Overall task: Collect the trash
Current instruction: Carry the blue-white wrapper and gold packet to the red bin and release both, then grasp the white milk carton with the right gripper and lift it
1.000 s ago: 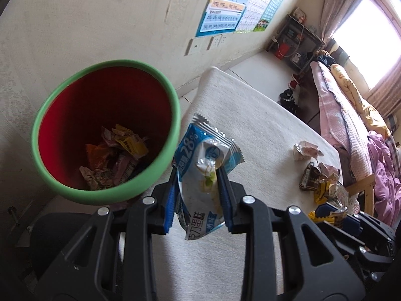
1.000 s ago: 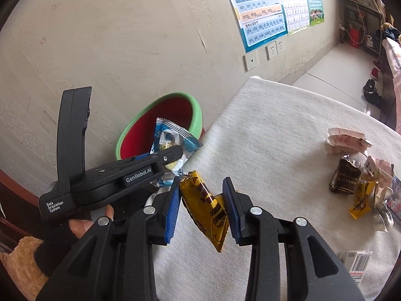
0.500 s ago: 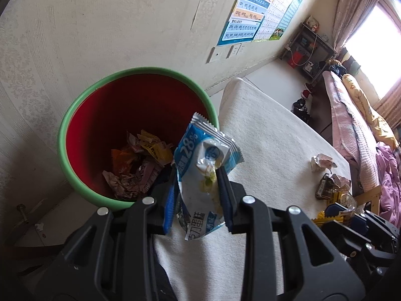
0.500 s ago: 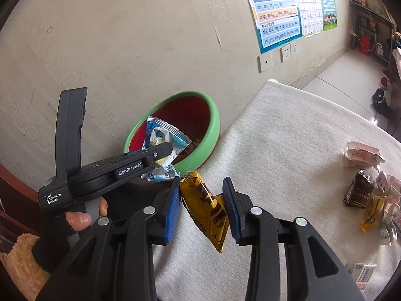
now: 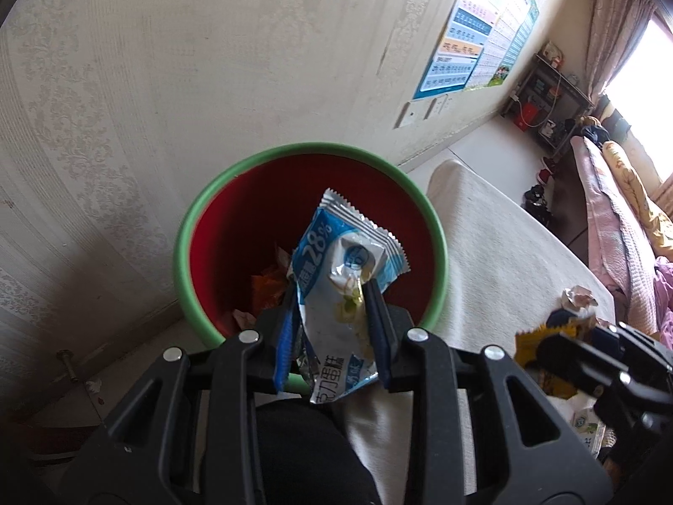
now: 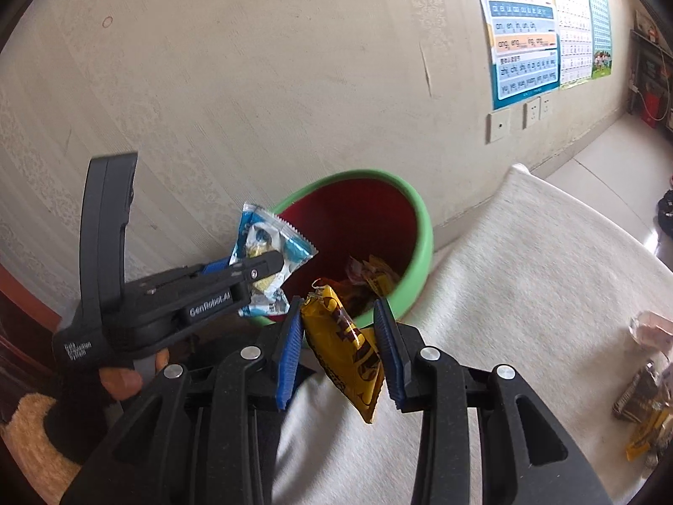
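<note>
A red bin with a green rim (image 5: pixel 437 227) stands on the floor beside the white-covered table (image 5: pixel 504 261); it also shows in the right wrist view (image 6: pixel 422 227) with wrappers inside. My left gripper (image 5: pixel 332 290) is shut on a blue and white wrapper (image 5: pixel 340 269) and holds it over the bin's opening; both show from the side in the right wrist view (image 6: pixel 269 261). My right gripper (image 6: pixel 338 307) is shut on a yellow and brown wrapper (image 6: pixel 349 345), held over the table's edge near the bin's rim.
Several more wrappers lie on the table at the right (image 6: pixel 643 395), also in the left wrist view (image 5: pixel 578 296). A wall with posters (image 6: pixel 547 29) and sockets runs behind the bin. A bed (image 5: pixel 622 219) stands at the far right.
Both grippers have moved left toward the bin with their wrappers. The blue wrapper went from beside the rim to over the opening. The yellow wrapper came closer to the rim.
</note>
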Motion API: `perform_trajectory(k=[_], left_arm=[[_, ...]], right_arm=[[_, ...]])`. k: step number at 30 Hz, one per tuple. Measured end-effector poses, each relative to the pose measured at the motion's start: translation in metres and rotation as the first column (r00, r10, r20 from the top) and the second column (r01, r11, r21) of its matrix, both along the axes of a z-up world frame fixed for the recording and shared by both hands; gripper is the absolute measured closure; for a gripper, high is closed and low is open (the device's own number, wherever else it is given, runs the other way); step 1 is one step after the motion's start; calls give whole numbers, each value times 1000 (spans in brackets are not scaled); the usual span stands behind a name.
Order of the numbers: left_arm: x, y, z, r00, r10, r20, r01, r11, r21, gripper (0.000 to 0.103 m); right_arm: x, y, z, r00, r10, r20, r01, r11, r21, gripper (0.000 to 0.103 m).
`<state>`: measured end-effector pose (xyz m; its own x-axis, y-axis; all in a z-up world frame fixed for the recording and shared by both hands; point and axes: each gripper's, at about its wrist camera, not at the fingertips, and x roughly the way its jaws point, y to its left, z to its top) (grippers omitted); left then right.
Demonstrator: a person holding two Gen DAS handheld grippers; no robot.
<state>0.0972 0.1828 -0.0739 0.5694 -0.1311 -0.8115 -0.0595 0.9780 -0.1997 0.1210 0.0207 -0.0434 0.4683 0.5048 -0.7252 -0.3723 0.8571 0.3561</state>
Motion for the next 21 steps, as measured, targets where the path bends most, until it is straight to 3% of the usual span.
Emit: perform_trajectory(k=[5,20,21], left_arm=[[5,13,-1,1000,25,-4,-25,1000,-11,74],[20,17,-13,999,34,-37,-35,999,-19,73],[21,17,-13,999,39,-37,-39,999,-19,72]], right_arm=[[30,12,3,1000,-7,-26,8,999,47,68],[74,29,3,998,-29,-53,32,998,52,67],[76,29,4,998,-34,-49,37,998,55,58]])
